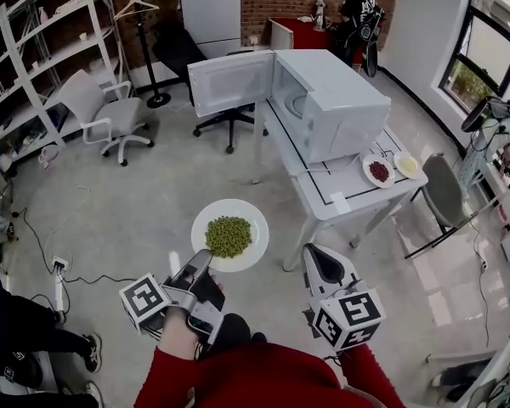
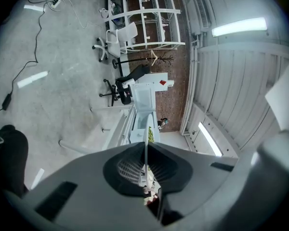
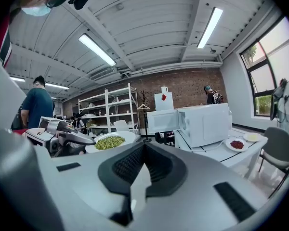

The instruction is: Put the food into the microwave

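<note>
A white plate (image 1: 241, 212) heaped with green peas (image 1: 229, 235) is held out level over the floor, short of the table. My left gripper (image 1: 206, 262) is shut on its near rim. In the left gripper view the plate (image 2: 145, 153) shows edge-on between the jaws, with the peas (image 2: 151, 134) beyond. The white microwave (image 1: 331, 100) stands on the white table (image 1: 357, 195) with its door (image 1: 229, 82) swung open to the left. My right gripper (image 1: 317, 257) hangs to the right of the plate, shut and empty. From the right gripper view the peas (image 3: 110, 142) lie left and the microwave (image 3: 202, 124) ahead.
On the table beside the microwave sit a plate of red food (image 1: 378, 171) and a plate of yellow food (image 1: 406, 165). Office chairs (image 1: 110, 113), a coat rack (image 1: 140, 32) and shelves (image 1: 42, 66) stand at the left. A grey chair (image 1: 442, 194) is right of the table. Cables (image 1: 64, 266) run over the floor.
</note>
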A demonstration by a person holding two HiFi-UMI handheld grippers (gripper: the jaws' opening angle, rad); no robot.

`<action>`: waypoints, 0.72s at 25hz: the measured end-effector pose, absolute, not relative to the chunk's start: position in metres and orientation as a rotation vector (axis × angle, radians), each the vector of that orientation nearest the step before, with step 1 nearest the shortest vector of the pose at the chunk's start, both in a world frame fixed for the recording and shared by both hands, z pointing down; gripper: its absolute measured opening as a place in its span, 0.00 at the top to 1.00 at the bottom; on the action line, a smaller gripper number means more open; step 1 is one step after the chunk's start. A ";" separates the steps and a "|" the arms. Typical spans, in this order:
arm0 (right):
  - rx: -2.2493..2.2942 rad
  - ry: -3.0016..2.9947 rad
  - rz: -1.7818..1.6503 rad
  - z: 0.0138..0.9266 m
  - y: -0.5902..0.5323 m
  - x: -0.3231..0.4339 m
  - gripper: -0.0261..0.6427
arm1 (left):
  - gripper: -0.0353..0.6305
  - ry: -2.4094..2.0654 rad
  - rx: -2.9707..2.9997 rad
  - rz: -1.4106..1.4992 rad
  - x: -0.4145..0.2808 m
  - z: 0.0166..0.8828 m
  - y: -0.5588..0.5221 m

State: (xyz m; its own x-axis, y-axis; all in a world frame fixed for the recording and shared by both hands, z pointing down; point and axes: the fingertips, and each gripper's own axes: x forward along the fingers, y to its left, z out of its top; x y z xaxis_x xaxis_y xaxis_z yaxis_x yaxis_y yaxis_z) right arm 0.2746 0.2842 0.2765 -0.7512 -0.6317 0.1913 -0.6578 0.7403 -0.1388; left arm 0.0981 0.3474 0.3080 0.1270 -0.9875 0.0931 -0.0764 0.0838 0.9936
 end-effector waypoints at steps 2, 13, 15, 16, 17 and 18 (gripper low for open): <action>1.050 -2.802 0.293 0.276 0.277 0.275 0.94 | 0.92 -1.203 1.256 -1.015 0.099 0.307 0.341; 1.081 -2.805 0.326 0.273 0.227 0.244 0.94 | 0.92 -1.184 1.268 -0.989 0.073 0.306 0.281; 1.092 -2.796 0.344 0.276 0.214 0.233 0.94 | 0.92 -1.170 1.261 -0.985 0.063 0.311 0.265; 1.097 -2.790 0.355 0.278 0.207 0.227 0.94 | 0.92 -1.164 1.257 -0.981 0.056 0.313 0.257; 1.102 -2.783 0.366 0.279 0.200 0.220 0.94 | 0.92 -1.160 1.254 -0.976 0.049 0.315 0.248; 1.107 -2.777 0.374 0.280 0.192 0.212 0.94 | 0.92 -1.155 1.252 -0.970 0.041 0.316 0.239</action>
